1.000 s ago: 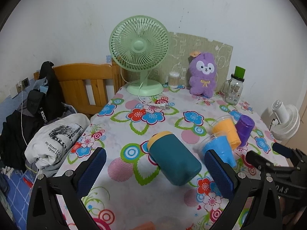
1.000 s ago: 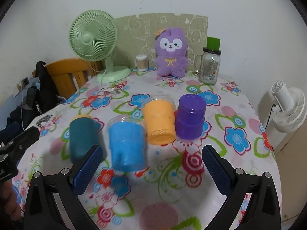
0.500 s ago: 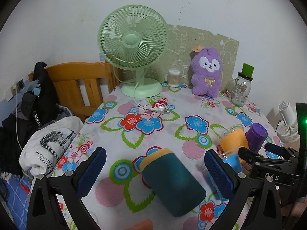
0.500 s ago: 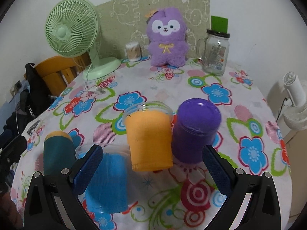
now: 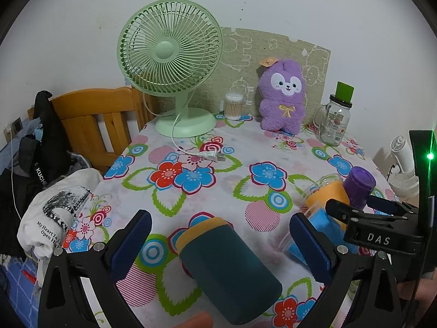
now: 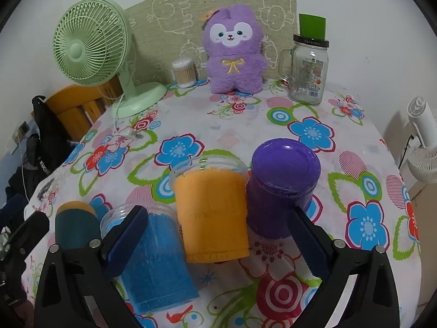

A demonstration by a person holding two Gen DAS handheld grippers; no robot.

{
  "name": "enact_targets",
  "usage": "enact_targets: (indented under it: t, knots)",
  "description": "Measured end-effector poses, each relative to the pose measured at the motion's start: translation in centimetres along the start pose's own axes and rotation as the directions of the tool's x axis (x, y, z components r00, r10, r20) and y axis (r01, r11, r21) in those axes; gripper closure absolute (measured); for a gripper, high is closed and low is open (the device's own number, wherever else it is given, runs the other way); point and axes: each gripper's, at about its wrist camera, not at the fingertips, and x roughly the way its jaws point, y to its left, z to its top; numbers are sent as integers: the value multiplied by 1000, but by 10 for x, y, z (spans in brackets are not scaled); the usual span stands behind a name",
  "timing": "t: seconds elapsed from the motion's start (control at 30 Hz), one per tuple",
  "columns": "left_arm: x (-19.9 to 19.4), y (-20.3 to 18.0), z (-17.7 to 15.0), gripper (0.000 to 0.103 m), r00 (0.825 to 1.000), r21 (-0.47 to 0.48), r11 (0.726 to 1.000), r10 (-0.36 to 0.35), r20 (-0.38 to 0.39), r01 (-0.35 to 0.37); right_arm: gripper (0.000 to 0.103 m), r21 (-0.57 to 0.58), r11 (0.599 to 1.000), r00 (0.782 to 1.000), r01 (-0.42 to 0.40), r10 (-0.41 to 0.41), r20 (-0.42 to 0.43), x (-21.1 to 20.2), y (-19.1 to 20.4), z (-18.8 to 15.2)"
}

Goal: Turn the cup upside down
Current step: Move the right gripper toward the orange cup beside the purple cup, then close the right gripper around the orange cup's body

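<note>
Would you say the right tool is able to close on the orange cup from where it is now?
Probably yes. The right tool is open with the orange cup sitting between its fingers, but the blue cup and purple cup crowd both sides, so a finger might catch them.

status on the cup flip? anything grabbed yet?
Done: nothing visibly flipped by a gripper. In hand: nothing; the right gripper is open around the orange cup, pads apart from it, and the left gripper is open around the teal cup. Left: close, lift, invert, set down. The blue cup and purple cup stand untouched.
</note>
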Motion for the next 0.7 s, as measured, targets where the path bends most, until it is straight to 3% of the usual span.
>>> enact_targets:
  t: [0.17, 0.27, 0.4, 0.5, 0.7]
  knots:
    - [-2, 1, -3, 1, 1000, 20, 1000, -4, -1, 4, 8, -14, 1000, 1000, 27, -27, -1, -5, -5, -7]
    - [-4, 1, -2, 1, 1000, 15, 1000, -7, 2, 7, 23, -5, 1000, 998, 14, -14, -61, 7, -10, -10]
    - [-10, -2, -3, 1, 1000, 23, 1000, -22, 16, 21, 26, -15, 999, 995, -30, 28, -95, 18, -4, -12]
    - [-10, -4, -4, 1, 1000, 35, 999, -20, 6, 20, 42, -31, 997, 990, -70, 65, -126, 27, 5, -13]
    - [-15, 0, -6, 1, 1000, 31, 999, -17, 11, 17, 43, -21, 997, 992, -77, 75, -105, 20, 4, -12]
